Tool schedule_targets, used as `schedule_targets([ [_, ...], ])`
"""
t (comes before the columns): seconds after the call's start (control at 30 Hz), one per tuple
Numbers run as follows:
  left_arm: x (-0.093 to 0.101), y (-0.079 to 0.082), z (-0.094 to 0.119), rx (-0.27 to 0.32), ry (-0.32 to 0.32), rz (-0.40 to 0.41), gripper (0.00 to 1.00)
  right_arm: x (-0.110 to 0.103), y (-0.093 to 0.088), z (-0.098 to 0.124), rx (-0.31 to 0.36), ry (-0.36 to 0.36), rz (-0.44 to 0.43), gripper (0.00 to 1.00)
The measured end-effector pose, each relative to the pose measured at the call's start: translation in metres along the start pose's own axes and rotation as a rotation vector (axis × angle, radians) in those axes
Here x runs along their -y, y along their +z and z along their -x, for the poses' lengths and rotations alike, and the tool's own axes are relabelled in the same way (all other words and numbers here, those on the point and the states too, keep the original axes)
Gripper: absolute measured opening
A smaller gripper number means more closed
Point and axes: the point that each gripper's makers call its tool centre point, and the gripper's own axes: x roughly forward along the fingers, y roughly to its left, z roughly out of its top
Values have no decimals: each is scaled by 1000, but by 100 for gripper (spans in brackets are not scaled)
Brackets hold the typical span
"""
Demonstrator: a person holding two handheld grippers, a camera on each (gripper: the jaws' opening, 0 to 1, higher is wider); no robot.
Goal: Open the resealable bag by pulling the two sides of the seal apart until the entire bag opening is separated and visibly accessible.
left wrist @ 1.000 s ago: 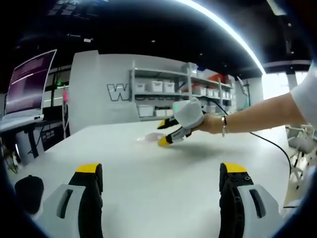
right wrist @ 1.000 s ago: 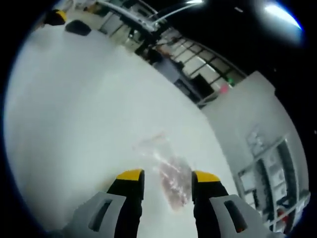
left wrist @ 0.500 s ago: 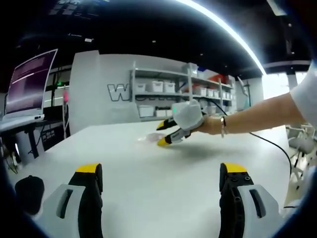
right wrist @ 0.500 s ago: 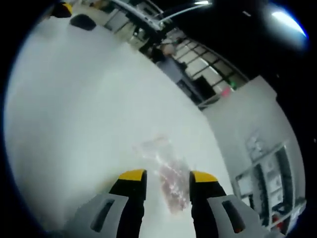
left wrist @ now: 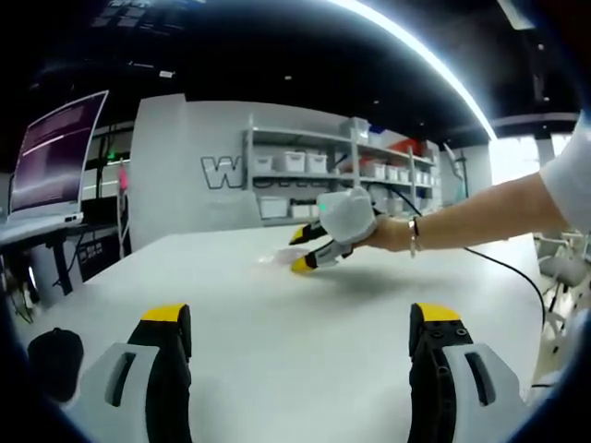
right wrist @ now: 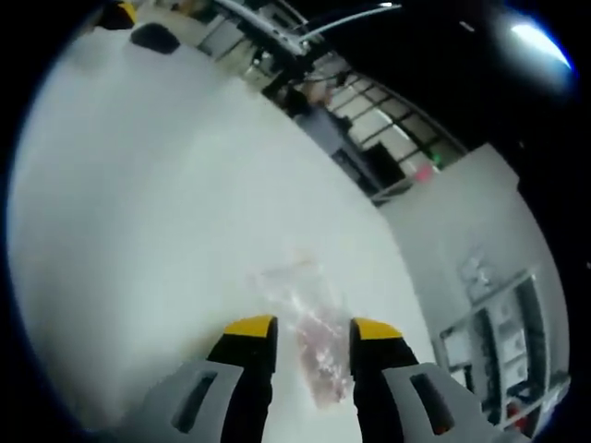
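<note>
Two parted grippers: right gripper [right wrist: 307, 325] astride bag [right wrist: 309, 328], left gripper [left wrist: 300, 318] beside mouse [left wrist: 54, 362].

lab/workshop | shelves [left wrist: 319, 175] of white bins | monitor [left wrist: 55, 152] | white table [left wrist: 295, 314]

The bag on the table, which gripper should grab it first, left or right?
Right. The right gripper has its open jaws on either side of the bag on the table. The left gripper hangs open far back from it.
</note>
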Motion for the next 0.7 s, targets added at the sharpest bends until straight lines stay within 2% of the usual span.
schedule_targets([
  [0.3, -3, -1, 1, 2, 5, 5, 96, -6, 3, -7, 13, 42, -20, 18],
  [0.63, -5, -1, 2, 1, 9, 5, 96, -16, 3, -13, 18, 94, -107, 1],
  [0.7, -5, -2, 3, 1, 9, 5, 96, -18, 3, -13, 15, 99, -112, 0],
])
